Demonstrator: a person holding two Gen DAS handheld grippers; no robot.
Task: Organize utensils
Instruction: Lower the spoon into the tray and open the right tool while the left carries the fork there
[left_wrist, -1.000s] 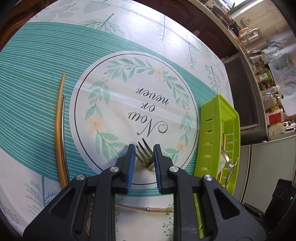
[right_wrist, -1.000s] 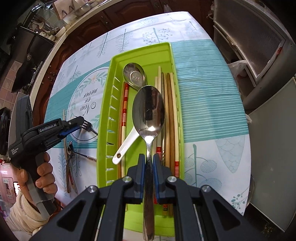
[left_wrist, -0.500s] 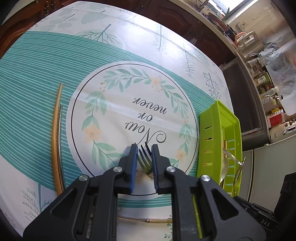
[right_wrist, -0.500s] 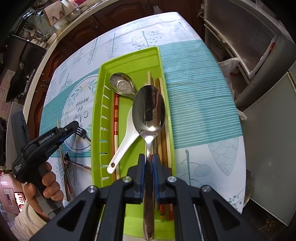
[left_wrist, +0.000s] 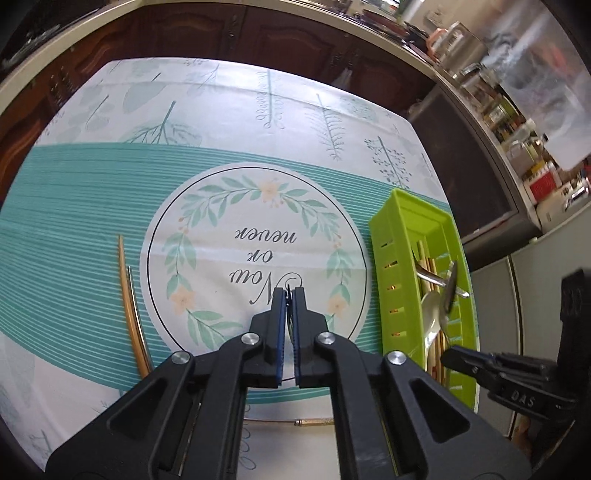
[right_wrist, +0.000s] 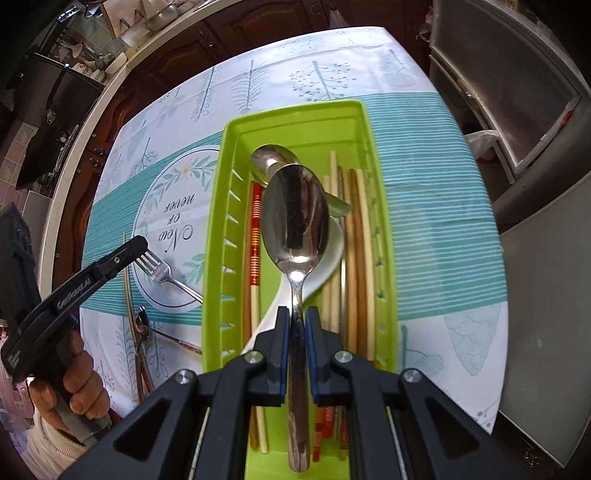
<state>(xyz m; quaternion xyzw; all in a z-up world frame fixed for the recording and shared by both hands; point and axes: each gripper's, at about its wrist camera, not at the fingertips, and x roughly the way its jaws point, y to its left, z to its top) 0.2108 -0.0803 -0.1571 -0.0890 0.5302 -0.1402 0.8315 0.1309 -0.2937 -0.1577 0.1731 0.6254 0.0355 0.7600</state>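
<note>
Over green tray (right_wrist: 221, 206), right gripper (right_wrist: 297, 354) fingers pinch steel spoon (right_wrist: 295, 221) at neck: stiff, slippery, bowl-heavy. At 9 o'clock, left gripper (right_wrist: 142, 246), fingers just closing, pinches fork (right_wrist: 162, 272) by tines; light, may swing.

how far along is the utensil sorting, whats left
Done: chopsticks, a white spoon and a metal spoon lie in the green tray. In hand: right gripper holds a spoon; left gripper grips a fork. Left: utensils on the tablecloth.

Both wrist cameras look steeply down along their jaws, sharing the green tray (left_wrist: 384, 258) and tablecloth (right_wrist: 424, 155).
</note>
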